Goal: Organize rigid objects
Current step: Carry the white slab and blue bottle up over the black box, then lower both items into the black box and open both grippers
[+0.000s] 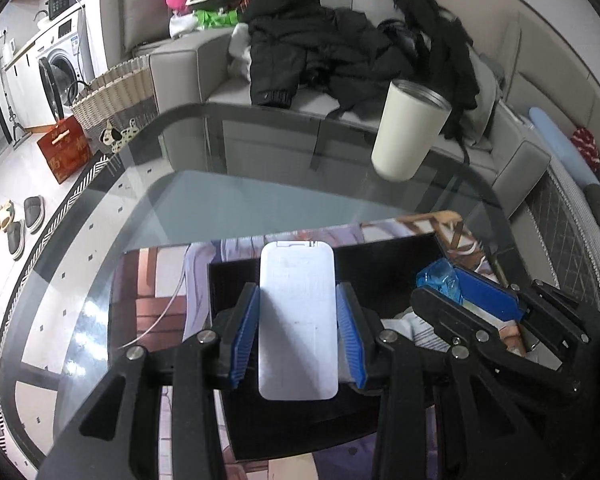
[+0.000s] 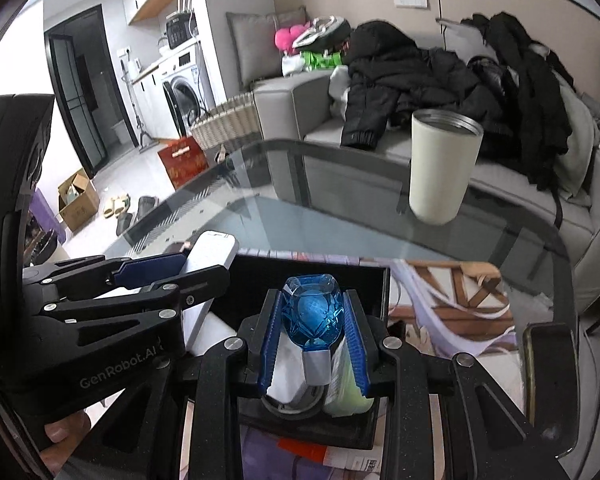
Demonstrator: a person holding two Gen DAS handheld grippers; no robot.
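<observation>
My left gripper (image 1: pixel 298 300) is shut on a flat white rectangular case (image 1: pixel 297 320) and holds it over a black tray (image 1: pixel 236 280) on the glass table. My right gripper (image 2: pixel 312 312) is shut on a blue faceted crystal-like object (image 2: pixel 312 312) with a grey base, over the same black tray (image 2: pixel 324 266). The right gripper also shows in the left wrist view (image 1: pixel 472 296), and the left gripper in the right wrist view (image 2: pixel 180 268), just left of the right one. A white and a pale green item lie in the tray under the right gripper.
A cream tumbler (image 1: pixel 410 132) stands on the far right of the glass table (image 1: pixel 260 152). A printed mat (image 2: pixel 452 304) lies under the tray. A dark phone (image 2: pixel 548 364) lies at the right edge. A grey sofa with black coats (image 1: pixel 324 40) is behind.
</observation>
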